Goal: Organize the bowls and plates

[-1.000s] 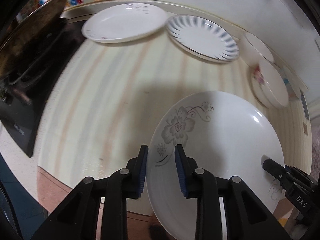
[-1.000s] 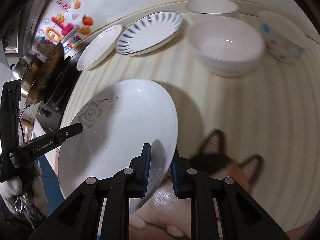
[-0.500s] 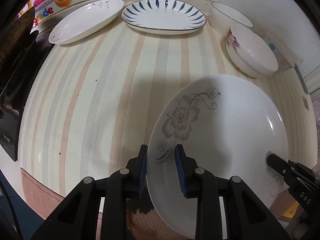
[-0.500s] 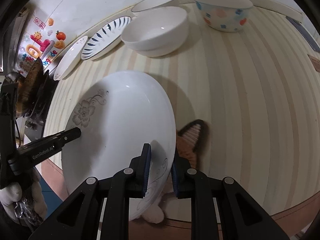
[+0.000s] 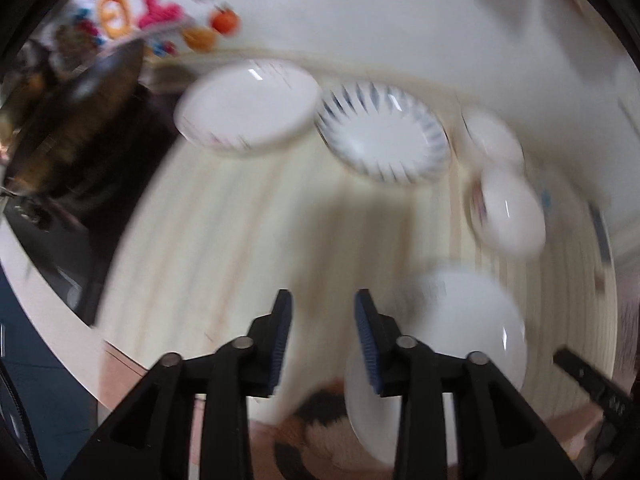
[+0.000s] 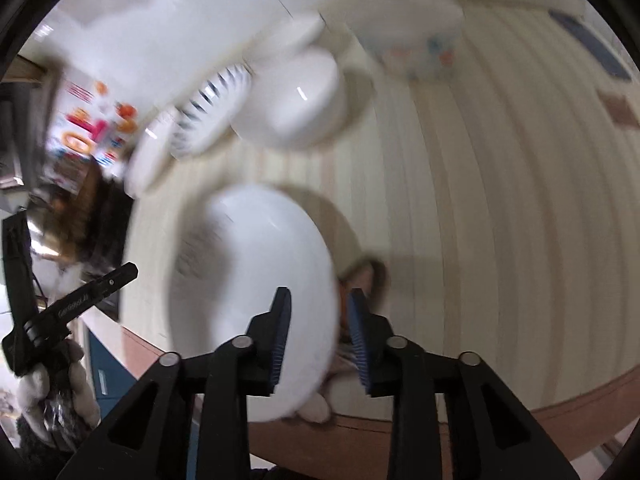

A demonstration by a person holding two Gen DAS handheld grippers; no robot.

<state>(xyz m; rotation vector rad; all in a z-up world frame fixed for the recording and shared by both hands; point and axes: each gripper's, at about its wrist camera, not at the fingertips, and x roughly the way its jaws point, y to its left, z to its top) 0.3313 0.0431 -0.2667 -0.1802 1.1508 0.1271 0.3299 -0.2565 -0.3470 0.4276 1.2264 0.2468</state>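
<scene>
Left of the large white plate (image 5: 460, 320) at the counter's (image 5: 240, 240) near edge, bare striped counter runs back with nothing standing on it. Behind the plate, along the wall, a white dish (image 5: 248, 108), a blue-striped plate (image 5: 384, 136) and two bowls (image 5: 508, 212) close the way. Far left of it the dark stove and pan (image 5: 76, 120) block the side

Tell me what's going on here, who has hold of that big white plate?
Nobody grips it firmly right now. The large white plate sits at the near edge of the striped table. Its rim lies between the fingers of the right hand-held gripper, whose jaws stand apart. The left hand-held gripper is open and empty beside it. The frames are motion-blurred.
</scene>
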